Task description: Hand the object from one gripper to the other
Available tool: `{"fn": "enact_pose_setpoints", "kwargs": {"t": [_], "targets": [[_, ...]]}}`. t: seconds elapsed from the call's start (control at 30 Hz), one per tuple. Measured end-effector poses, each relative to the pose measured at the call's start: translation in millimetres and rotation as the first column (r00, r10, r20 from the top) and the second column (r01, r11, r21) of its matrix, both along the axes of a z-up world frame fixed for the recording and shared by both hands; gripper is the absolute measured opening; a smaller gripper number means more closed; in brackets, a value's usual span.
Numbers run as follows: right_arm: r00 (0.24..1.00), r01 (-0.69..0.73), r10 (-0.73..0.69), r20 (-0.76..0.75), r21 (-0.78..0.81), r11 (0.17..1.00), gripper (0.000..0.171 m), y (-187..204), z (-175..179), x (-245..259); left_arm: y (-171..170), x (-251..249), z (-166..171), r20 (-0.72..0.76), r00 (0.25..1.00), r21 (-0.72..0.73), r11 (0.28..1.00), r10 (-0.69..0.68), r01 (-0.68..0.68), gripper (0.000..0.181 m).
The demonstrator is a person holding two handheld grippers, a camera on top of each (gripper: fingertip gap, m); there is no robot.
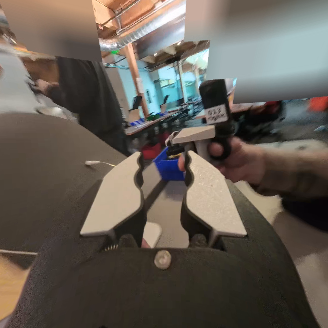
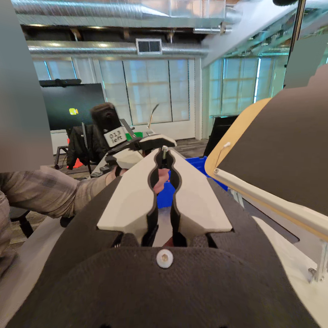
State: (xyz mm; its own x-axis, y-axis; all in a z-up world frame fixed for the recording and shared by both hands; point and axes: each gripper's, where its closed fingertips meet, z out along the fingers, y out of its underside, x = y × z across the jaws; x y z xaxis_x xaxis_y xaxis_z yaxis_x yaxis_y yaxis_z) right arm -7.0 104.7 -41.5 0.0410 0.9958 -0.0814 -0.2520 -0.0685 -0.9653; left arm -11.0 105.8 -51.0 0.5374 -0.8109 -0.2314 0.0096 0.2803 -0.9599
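The bolt [image 2: 164, 156], a small black piece with a bare threaded metal end poking up, sits pinched at the very tip of the right gripper [image 2: 164, 159], whose jaws are clenched on it; only the outermost notch has it, and the wider hollows behind the bolt are empty. That thin hold is the main risk, to my eye: a nudge from the other tool could swivel the bolt or pop it out forward. Below the bolt lies a blue bin [image 2: 198, 165], so a drop might land there, or miss and hit the table [image 2: 266, 236] beside the bin. The second risk is timing: if the right jaws let go before the left ones bite, nothing holds the bolt. The left gripper [image 1: 163, 159] is released, jaws spread with nothing between them. From its own camera the bolt [image 1: 174, 150] shows just beyond and slightly above its right fingertip [image 1: 190, 159], close but not yet between the jaws, so it must come a little up and forward to straddle it. Motion blur there makes the exact gap hard to judge. In the right view the left gripper [image 2: 142, 150] sits just left of the bolt, its upper finger nearly over the threaded end, and whether they touch I cannot tell. A hand [image 1: 236, 159] holds the right tool, just right of the bolt.
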Motion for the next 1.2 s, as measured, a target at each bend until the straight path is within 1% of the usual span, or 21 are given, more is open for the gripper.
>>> {"fn": "enact_pose_setpoints", "kwargs": {"t": [0.1,0.23,0.33,0.43,0.53,0.73,0.83,0.9,0.97,1.0,1.03,1.07,1.1,1.13,1.2], "targets": [[0.997,-0.014,0.016,-0.076,0.036,0.999,0.002,-6,6,1,-7,5,2,0.148,0.979,-0.132,0.979,-0.138,0.158,0.042],[0.986,-0.072,0.078,-0.145,0.046,0.996,0.002,-17,9,0,-18,13,3,0.325,0.902,-0.254,0.892,-0.285,0.373,0.044],[0.986,-0.104,0.108,-0.126,0.041,0.994,0.003,-22,4,-5,-23,19,-2,0.363,0.865,-0.299,0.835,-0.348,0.461,0.043],[0.987,-0.133,0.136,-0.084,0.040,0.990,0.002,-26,-1,-10,-29,22,-4,0.348,0.858,-0.299,0.822,-0.379,0.484,0.037],[0.985,-0.151,0.154,-0.077,0.038,0.988,0.002,-28,-1,-10,-28,21,-6,0.332,0.868,-0.292,0.835,-0.369,0.466,0.026],[0.982,-0.169,0.171,-0.080,0.022,0.985,0.002,-29,-1,-11,-29,20,-6,0.322,0.869,-0.273,0.842,-0.377,0.466,0.024],[0.984,-0.159,0.161,-0.081,0.028,0.987,0.003,-29,0,-11,-28,20,-5,0.298,0.883,-0.249,0.864,-0.362,0.438,0.024],[0.986,-0.142,0.145,-0.077,0.034,0.989,0.011,-28,1,-11,-25,19,-6,0.253,0.911,-0.223,0.896,-0.326,0.383,0.025],[0.990,-0.116,0.119,-0.072,0.042,0.992,0.018,-24,3,-9,-20,17,-7,0.179,0.949,-0.174,0.941,-0.261,0.292,0.024],[0.994,-0.091,0.094,-0.060,0.048,0.995,0.021,-20,3,-8,-14,15,-9,0.121,0.973,-0.138,0.967,-0.196,0.212,0.024],[0.997,-0.062,0.064,-0.035,0.055,0.997,0.024,-16,2,-7,-7,11,-11,0.044,0.994,-0.083,0.991,-0.102,0.106,0.024],[1.000,-0.031,0.031,0.001,0.066,0.997,0.025,-12,0,-7,1,7,-13,-0.041,0.999,-0.004,1.000,0.011,-0.011,0.024],[0.999,0.000,-0.003,0.038,0.074,0.997,0.024,-8,-2,-8,8,2,-15,-0.124,0.984,0.091,0.989,0.126,-0.115,0.024],[0.997,0.030,-0.036,0.072,0.076,0.997,0.023,-4,-5,-9,14,-2,-15,-0.192,0.951,0.195,0.959,0.241,-0.204,0.024],[0.985,0.089,-0.100,0.138,0.081,0.993,0.021,3,-11,-11,22,-11,-14,-0.274,0.851,0.389,0.861,0.447,-0.327,0.024]]}}
